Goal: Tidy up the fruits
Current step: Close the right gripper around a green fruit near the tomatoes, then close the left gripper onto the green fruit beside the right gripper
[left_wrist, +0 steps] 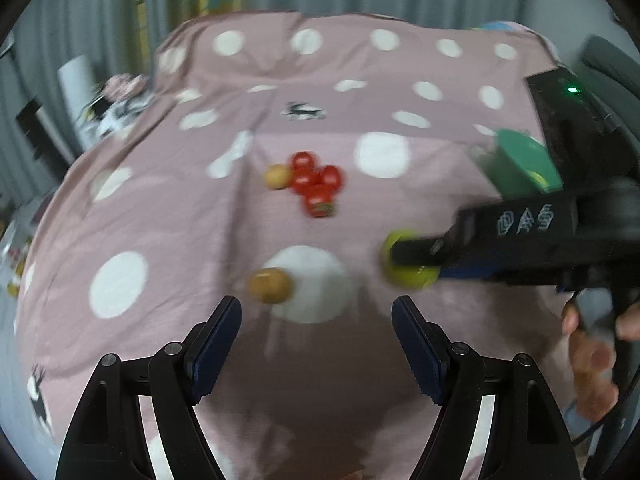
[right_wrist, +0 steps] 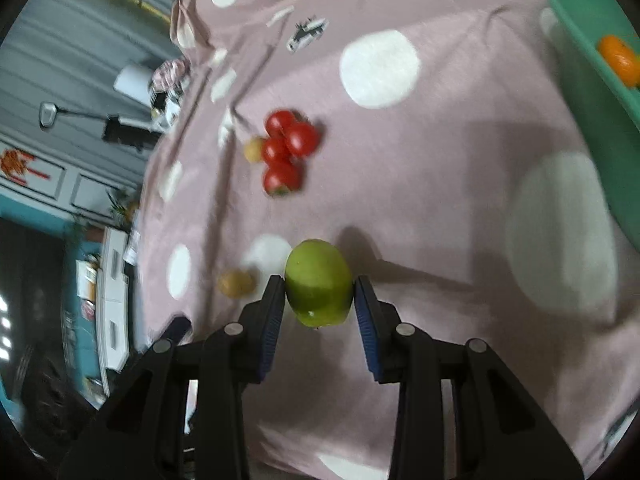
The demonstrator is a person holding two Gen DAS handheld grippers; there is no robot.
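Right hand-held gripper (right_wrist: 319, 294): pads pressed on both flanks of a green fruit (right_wrist: 319, 283), carried clear above the desk (right_wrist: 440, 168), which is covered by a pink dotted cloth. Left hand-held gripper (left_wrist: 316, 316): jaws wide apart, nothing between them, a small brown fruit (left_wrist: 269, 285) just ahead.

Handling, as judged: the green fruit looks firm, smooth-skinned and fairly light; a grip across its widest part suits, with moderate pressure to avoid bruising.

Red tomatoes (right_wrist: 289, 152) cluster mid-desk beside another brown fruit (right_wrist: 253, 149).

The right wrist view alone shows the orange fruit (right_wrist: 619, 60) inside the green bowl (right_wrist: 600, 128) at the right edge. The left wrist view alone shows the person's hand (left_wrist: 592, 360) on the right tool.
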